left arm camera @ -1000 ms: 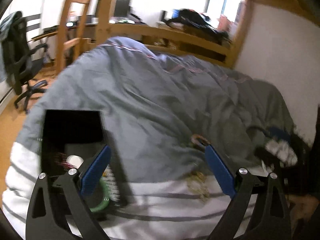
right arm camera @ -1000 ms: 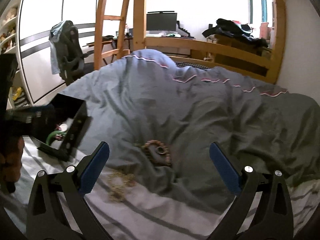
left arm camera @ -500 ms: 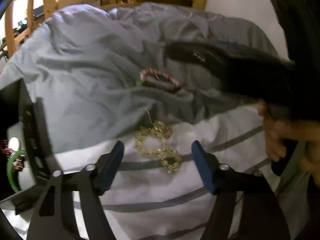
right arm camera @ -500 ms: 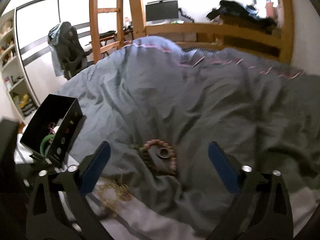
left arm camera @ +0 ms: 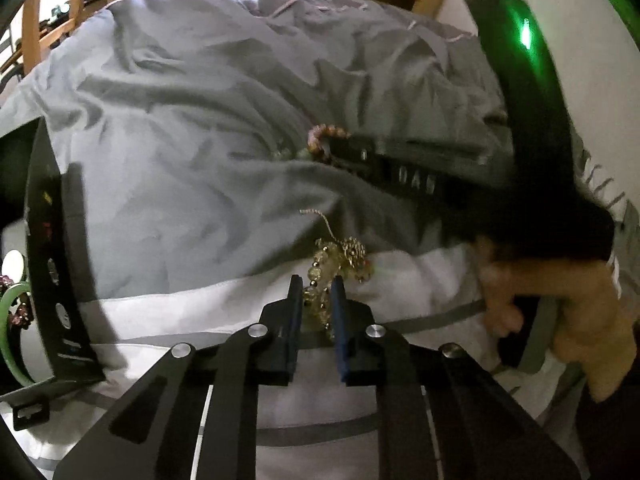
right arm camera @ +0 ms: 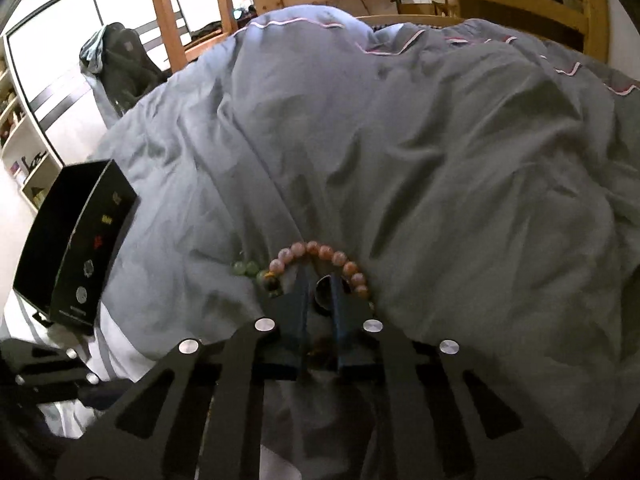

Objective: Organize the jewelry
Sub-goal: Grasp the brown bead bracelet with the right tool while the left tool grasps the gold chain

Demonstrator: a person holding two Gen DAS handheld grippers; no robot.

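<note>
Both my grippers are nearly closed. My left gripper (left arm camera: 317,292) pinches the gold bracelet (left arm camera: 338,262) at frame centre; my right gripper (right arm camera: 320,284) grips the pink bead bracelet (right arm camera: 320,254) there too.

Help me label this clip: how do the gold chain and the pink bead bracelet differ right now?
The gold chain is a tangled heap on the white striped sheet; the pink bead bracelet lies as an open loop on the gray duvet. The chain's links are fine; the bracelet's beads are big and round. The left gripper pinches the chain; the right gripper closes at the bracelet.
</note>
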